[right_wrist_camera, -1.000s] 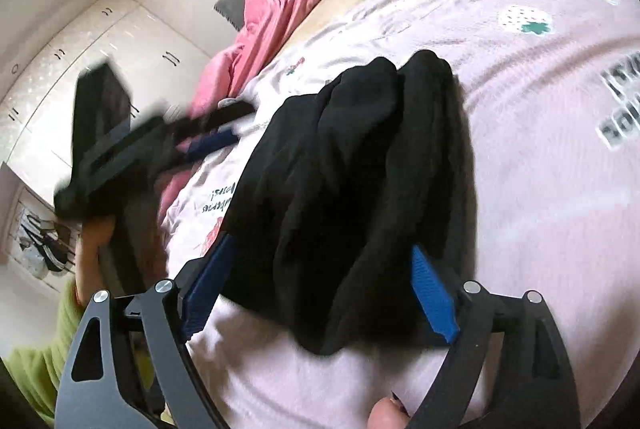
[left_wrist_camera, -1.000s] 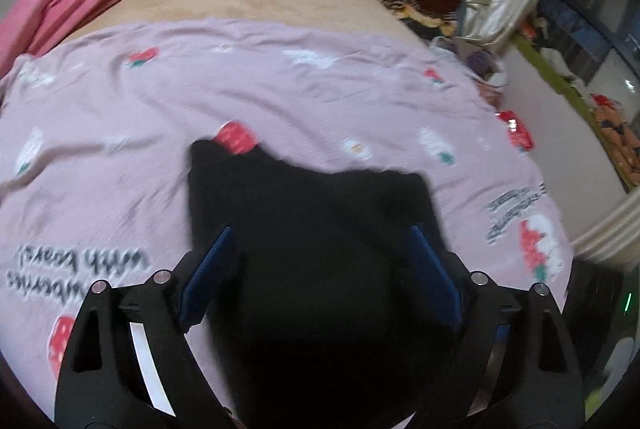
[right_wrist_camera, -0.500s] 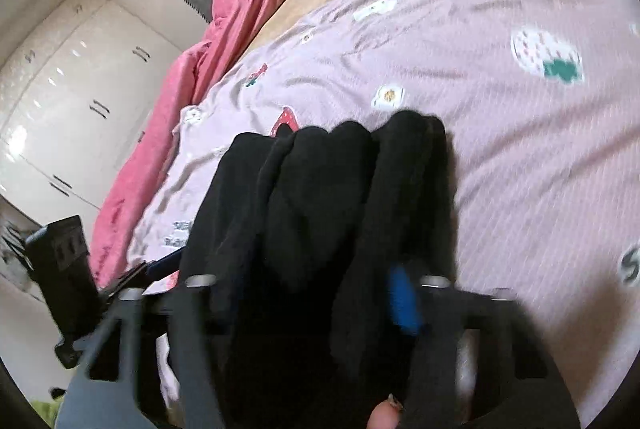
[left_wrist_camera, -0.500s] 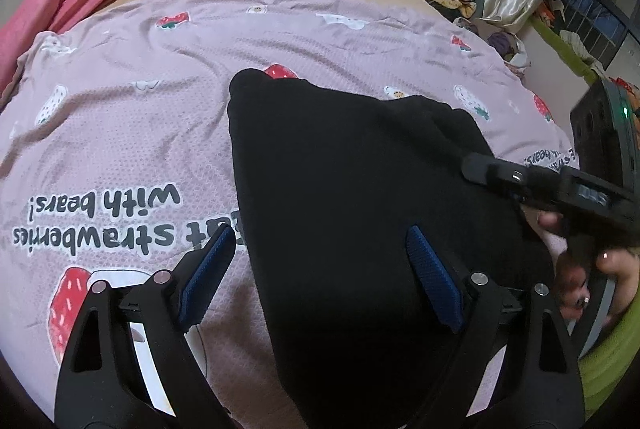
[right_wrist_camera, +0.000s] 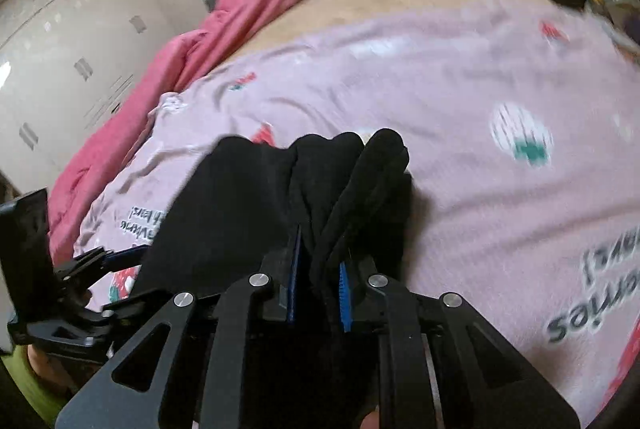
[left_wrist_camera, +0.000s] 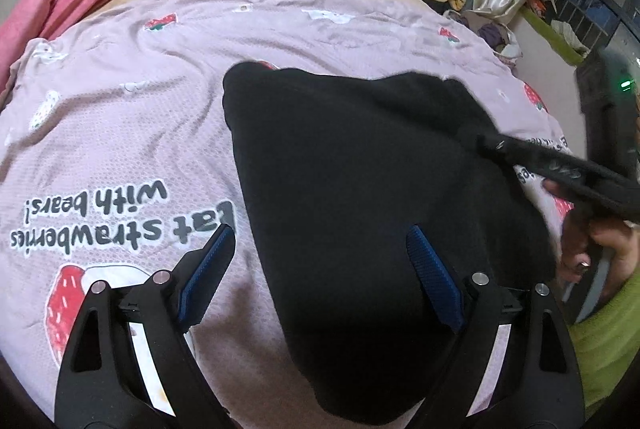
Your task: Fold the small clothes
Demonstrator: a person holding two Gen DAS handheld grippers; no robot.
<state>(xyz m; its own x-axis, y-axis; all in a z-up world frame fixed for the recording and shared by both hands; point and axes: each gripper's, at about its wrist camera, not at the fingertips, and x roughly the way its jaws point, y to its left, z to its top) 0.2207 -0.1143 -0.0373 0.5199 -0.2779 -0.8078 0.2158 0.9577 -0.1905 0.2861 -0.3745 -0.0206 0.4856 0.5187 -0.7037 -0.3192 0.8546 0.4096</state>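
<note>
Black garment [left_wrist_camera: 360, 197], soft matte knit, bunched folds, on mauve waffle-textured printed sheet [left_wrist_camera: 120, 133], right gripper [right_wrist_camera: 318, 281] closing, ribbed blue pads pinching its folds, left gripper [left_wrist_camera: 320, 261] spread wide, gripping nothing

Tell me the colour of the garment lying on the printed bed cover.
Plain black garment, no print visible; clearest in the left wrist view.

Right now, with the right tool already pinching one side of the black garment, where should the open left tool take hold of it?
Grip the near left edge of the black garment, where it lies flat on the pink sheet. The open left tool straddles that edge, so come straight down and forward. The right tool, jaws closing on bunched folds, has the opposite side, so this probably lets both lift evenly.
</note>
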